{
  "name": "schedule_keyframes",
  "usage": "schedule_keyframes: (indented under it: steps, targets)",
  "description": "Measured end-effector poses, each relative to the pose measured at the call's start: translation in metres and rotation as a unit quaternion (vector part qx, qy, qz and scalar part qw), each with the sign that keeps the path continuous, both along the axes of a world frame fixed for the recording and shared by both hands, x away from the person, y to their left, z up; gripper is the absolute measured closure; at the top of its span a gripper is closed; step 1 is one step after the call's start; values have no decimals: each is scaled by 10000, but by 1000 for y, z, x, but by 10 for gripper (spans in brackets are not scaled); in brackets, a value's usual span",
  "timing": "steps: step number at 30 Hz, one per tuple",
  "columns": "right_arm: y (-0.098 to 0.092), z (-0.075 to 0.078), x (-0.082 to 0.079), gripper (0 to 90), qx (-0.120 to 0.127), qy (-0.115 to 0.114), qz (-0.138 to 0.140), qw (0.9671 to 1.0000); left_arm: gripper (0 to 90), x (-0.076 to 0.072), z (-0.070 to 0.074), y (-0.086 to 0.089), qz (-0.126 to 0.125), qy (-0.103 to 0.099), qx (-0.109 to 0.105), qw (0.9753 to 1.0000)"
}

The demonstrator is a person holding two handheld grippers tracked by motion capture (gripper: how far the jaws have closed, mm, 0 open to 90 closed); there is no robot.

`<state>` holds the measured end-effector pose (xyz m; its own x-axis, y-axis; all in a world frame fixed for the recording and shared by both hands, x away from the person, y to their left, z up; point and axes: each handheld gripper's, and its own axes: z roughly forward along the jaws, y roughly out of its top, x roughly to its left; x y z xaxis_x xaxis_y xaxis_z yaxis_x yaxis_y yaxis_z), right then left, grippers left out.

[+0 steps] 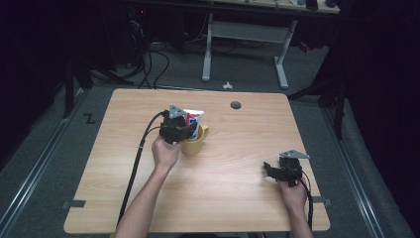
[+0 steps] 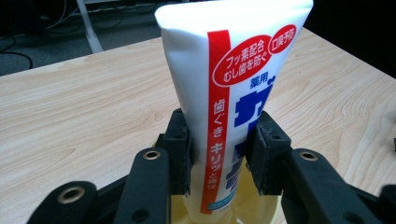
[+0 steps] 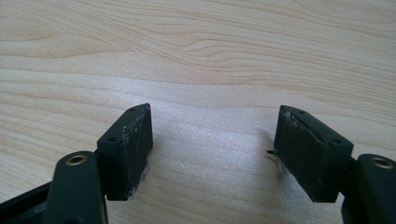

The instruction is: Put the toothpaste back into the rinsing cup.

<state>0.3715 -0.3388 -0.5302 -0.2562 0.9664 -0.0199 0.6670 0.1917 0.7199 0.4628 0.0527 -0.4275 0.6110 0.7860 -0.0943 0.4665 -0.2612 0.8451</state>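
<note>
A white toothpaste tube [image 2: 224, 84] with a red stripe and blue lettering stands upright in a yellow mug [image 1: 194, 142] near the middle of the wooden table [image 1: 237, 163]. My left gripper [image 2: 224, 149] is shut on the tube's lower half, with the mug's yellow inside just below the pads. In the high view the left gripper [image 1: 184, 130] sits over the mug, and the tube [image 1: 194, 118] sticks up behind it. My right gripper [image 1: 270, 170] rests low at the table's right front, and in its own view the right gripper [image 3: 215, 149] is open over bare wood.
The mug's handle [image 1: 204, 132] points to the right. A round cable hole [image 1: 236, 105] lies near the table's far edge. Beyond the table stand a desk frame [image 1: 245, 34] and floor cables [image 1: 148, 64]. Each gripper's black cable trails back toward the near edge.
</note>
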Motion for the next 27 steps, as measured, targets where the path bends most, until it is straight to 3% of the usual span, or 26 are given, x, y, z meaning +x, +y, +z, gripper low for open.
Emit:
schedule_keyframes:
  steps: [27]
  targets:
    - [0,0,0,282,2,0,-1,10000,634,3,-16,1,94,79,75,9999]
